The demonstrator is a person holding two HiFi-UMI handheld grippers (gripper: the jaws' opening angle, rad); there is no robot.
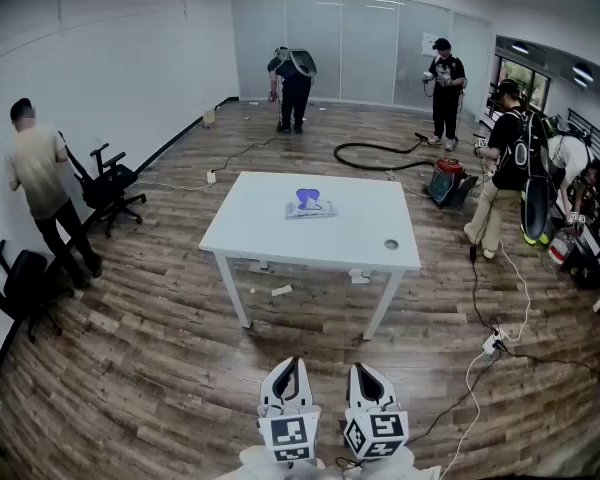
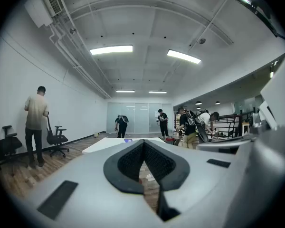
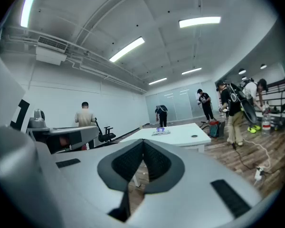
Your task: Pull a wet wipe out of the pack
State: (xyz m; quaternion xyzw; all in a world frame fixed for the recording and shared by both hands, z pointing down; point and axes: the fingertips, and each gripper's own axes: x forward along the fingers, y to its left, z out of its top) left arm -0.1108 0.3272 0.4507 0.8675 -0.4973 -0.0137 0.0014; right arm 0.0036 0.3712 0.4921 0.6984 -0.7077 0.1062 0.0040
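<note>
One white table (image 1: 250,226) stands on a wood floor (image 1: 130,368) in a bright room, with two black office chairs (image 1: 110,183) by the wall. One wipe pack (image 1: 309,206) lies mid-table, well apart from the left gripper (image 1: 289,366) and right gripper (image 1: 364,370), both pressed together and empty.

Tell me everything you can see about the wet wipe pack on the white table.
The wet wipe pack is a flat, pale, soft-looking packet with a blue-purple part on top at its far end; whether that is a wipe sticking out is too small to tell. It lies flat near the middle of the white table, slightly toward the far edge, touching only the tabletop. A small round dark object sits well apart from it, near the table's right corner.
</note>
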